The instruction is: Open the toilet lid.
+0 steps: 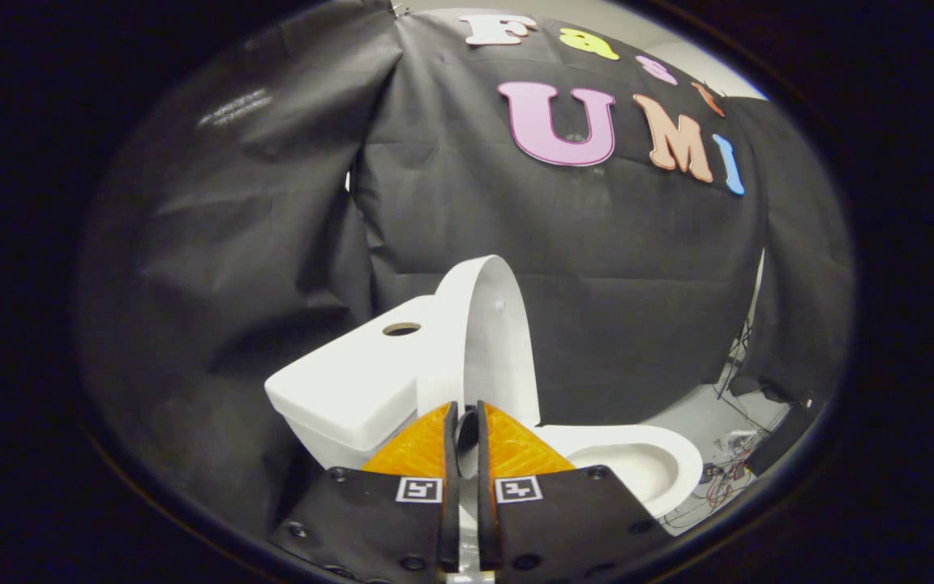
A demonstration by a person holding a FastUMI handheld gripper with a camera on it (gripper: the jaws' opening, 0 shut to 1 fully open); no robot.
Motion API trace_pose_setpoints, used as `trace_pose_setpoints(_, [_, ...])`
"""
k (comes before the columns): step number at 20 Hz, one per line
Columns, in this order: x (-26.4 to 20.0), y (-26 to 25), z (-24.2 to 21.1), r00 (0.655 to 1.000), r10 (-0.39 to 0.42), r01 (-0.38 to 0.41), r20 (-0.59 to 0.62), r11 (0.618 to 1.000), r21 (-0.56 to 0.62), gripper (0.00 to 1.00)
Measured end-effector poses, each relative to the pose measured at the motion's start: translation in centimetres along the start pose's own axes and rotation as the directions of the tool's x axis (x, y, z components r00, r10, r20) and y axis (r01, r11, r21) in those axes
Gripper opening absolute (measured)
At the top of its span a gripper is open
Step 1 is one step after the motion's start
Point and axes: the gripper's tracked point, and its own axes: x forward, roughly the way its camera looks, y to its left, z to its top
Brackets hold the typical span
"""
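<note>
The white toilet stands beyond my fingers, seen from its side. Its lid (490,324) is raised upright between the tank (345,385) on the left and the open bowl (637,466) on the right, leaning back toward the tank. My gripper (467,422) is in front of the lid's lower part, apparently some way short of it. The fingers are shut to a narrow slit and hold nothing.
Black cloth walls close in behind and to the left of the toilet. The tank top has a round hole (401,328). On the floor at the right, past the bowl, lie loose cables (726,474) and a dark box (783,438).
</note>
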Motion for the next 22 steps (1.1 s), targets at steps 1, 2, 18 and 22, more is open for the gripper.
trace_pose_setpoints(1, [0.0,0.0,-0.1,1.0,-0.006,0.006,-0.005,1.0,-0.01,0.09])
trace_pose_setpoints(2, [0.1,0.0,0.1,1.0,-0.016,0.016,0.004,1.0,-0.017,0.1])
trace_pose_setpoints(18, [-3.5,3.5,2.2,0.986,0.16,-0.154,0.051,0.982,-0.11,0.9])
trace_pose_setpoints(22, [-5.9,2.1,3.1,0.969,0.234,-0.219,0.074,0.96,-0.176,0.94])
